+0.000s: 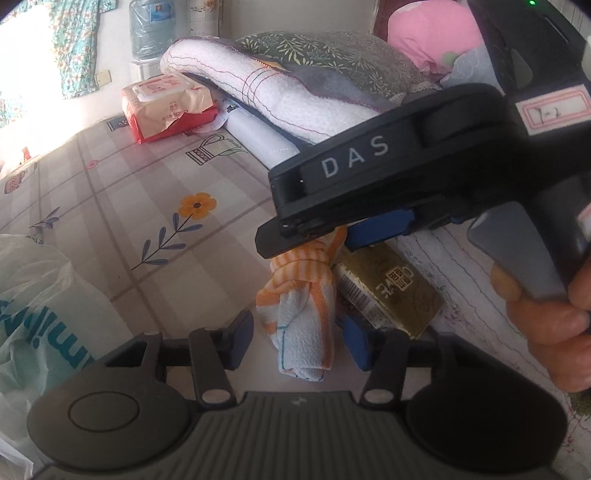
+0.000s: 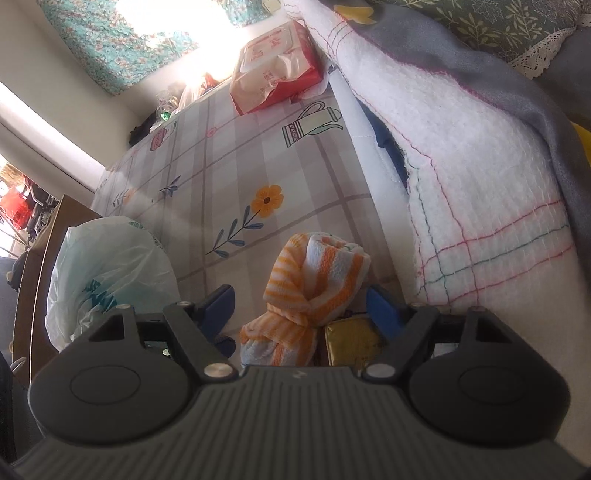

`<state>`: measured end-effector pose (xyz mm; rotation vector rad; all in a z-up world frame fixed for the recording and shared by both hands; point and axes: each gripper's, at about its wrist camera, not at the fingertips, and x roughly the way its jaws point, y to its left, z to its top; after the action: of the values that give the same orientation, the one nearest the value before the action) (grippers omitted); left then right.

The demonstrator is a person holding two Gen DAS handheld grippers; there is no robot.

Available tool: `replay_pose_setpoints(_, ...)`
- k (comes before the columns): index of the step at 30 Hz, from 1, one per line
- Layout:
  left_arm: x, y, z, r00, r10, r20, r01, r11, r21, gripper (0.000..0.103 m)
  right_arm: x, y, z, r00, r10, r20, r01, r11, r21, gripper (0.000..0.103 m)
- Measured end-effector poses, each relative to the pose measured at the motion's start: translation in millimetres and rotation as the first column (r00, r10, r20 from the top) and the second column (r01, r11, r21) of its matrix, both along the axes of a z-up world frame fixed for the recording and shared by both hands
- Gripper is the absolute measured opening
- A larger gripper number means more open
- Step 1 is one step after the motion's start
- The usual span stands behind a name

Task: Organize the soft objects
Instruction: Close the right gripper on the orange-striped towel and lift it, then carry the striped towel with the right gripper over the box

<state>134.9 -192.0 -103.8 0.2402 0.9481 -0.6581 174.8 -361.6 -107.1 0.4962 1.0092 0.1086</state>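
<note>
An orange-and-white striped towel (image 1: 301, 310), knotted in the middle, lies on the patterned bed sheet (image 1: 122, 206). My left gripper (image 1: 301, 338) is open, its blue pads on either side of the towel's near end. My right gripper (image 2: 301, 301) is open too, straddling the same towel (image 2: 314, 288) from the other side; in the left wrist view its body (image 1: 388, 173) hangs just above the towel's far end. A folded white blanket (image 2: 480, 177) with coloured stitching lies to the right, under a grey cloth and a leaf-print pillow (image 1: 332, 55).
A gold packet (image 1: 391, 291) lies against the towel's right side. A red-and-beige wet-wipe pack (image 1: 166, 105) sits at the far end. A white plastic bag (image 2: 107, 273) lies at the left. A water jug (image 1: 151, 26) stands by the wall.
</note>
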Motion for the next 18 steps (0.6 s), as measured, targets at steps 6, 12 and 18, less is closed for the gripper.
replay_pose_setpoints(6, 6.4, -1.2, -8.3, 0.999, 0.025, -0.021, -0.025, 1.000, 0.002, 0.038, 8.7, 4.8, -15.1, 1.000, 0.017, 0.005, -0.017, 1.000, 0.008, 0.053)
replay_pose_setpoints(12, -13.5, 12.4, 20.7, 0.998, 0.028, 0.052, -0.027, 0.999, -0.022, 0.037, -8.3, -0.1, 1.6, 0.997, -0.009, 0.073, 0.002, 0.996, 0.092, 0.046)
replay_pose_setpoints(18, -45.9, 47.6, 75.4, 0.981, 0.063, 0.183, -0.044, 0.993, -0.106, 0.037, -44.5, 14.5, 63.7, 0.974, 0.004, 0.225, -0.035, 0.991, 0.131, 0.043)
